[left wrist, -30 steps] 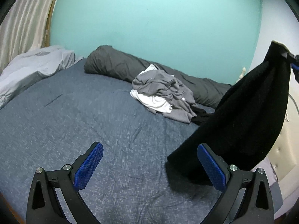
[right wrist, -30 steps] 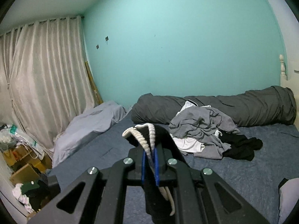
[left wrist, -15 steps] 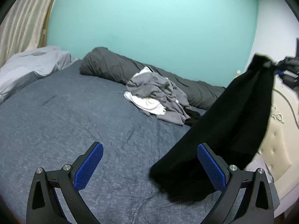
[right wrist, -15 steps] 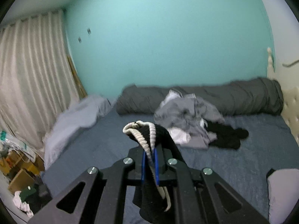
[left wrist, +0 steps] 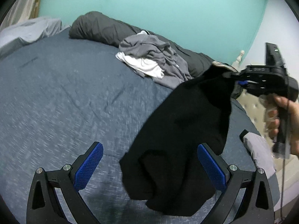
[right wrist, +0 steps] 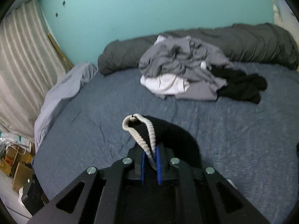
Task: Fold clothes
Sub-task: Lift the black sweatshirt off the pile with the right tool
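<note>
The right gripper (right wrist: 150, 160) grasps a black garment (left wrist: 183, 130) by its cream ribbed edge (right wrist: 143, 140). That edge sits between the blue pads, and the jaws are just beginning to part. From there the garment hangs down, and its lower end lies bunched on the blue-grey bed (left wrist: 65, 93), between the fingers of the left gripper (left wrist: 149, 166). The left gripper's jaws stand wide apart and nothing is pressed by its pads (left wrist: 88, 166).

In the left wrist view the person's right hand (left wrist: 286, 123) holds the right gripper's handle to the right of the garment. Raised lettering shows on the gripper's black body, but it is too blurred to read.

Beyond the black garment, further up the bed, lies a pile of clothes (right wrist: 183, 69): grey pieces over a white one, with another black piece (right wrist: 241, 85) at its right side. Behind the pile, a rolled dark grey duvet (right wrist: 252, 41) lies along the turquoise wall (right wrist: 149, 9). A pale grey sheet (right wrist: 61, 93) is bunched at the bed's left edge, near the curtain (right wrist: 22, 59). No brand or label can be read anywhere.
</note>
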Motion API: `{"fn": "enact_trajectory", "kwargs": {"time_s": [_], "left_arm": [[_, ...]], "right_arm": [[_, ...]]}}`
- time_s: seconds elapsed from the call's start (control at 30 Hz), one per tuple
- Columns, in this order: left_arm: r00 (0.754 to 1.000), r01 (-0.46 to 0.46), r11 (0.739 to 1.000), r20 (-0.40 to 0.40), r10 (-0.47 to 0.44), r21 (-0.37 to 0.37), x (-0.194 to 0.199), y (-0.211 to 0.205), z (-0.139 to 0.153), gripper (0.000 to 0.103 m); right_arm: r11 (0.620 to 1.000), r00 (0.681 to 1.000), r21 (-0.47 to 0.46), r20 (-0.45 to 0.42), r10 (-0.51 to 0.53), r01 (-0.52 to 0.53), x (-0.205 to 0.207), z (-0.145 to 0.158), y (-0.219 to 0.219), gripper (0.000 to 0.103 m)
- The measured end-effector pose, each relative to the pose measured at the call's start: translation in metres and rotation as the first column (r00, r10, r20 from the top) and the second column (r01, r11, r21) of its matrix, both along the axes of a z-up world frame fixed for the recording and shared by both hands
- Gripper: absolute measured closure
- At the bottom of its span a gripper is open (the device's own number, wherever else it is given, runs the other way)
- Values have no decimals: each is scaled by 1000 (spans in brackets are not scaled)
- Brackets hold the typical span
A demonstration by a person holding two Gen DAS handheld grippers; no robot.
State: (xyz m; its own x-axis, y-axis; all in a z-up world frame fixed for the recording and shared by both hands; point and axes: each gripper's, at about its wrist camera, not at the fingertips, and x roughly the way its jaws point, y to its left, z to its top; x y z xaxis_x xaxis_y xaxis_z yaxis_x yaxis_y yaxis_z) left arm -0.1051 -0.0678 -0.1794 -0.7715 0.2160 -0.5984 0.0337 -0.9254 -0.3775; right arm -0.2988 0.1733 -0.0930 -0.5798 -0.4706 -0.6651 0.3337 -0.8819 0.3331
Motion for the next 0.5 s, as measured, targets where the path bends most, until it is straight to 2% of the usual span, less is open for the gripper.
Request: {"fn": "enact_trajectory", "kwargs": {"time_s": [0.07,0.13,0.2,0.23,0.4,0.5], "left_arm": [[1000,11,1000,6,-11,-2,-2,3,-13,0],[1000,22,1000,12,-21,-12,-2,6,-26,0],[999,24,999,31,-23,-31,-5,6,-38,0],[999,25,999,40,-23,-29,-6,4,-42,0],[998,21,999,51,-19,-28,-8,0,-49,0],[999,29,999,43,-28,-35,-6,1,-46,0]], "right_arm": [[1000,1000,2,12,16,-16,-5,-19,-3,89],[1000,999,-6,22,28,-28,-8,-32,-4,74],[1000,999,17,33,14,-15,-14,-43,-1,53],[999,1000,36,28,-6,5,-15,-47,3,48],[992,992,21,1,-127,127,-1,-56,48,42],[989,989,-42,53,-139,141,18,-74,67,42]]}}
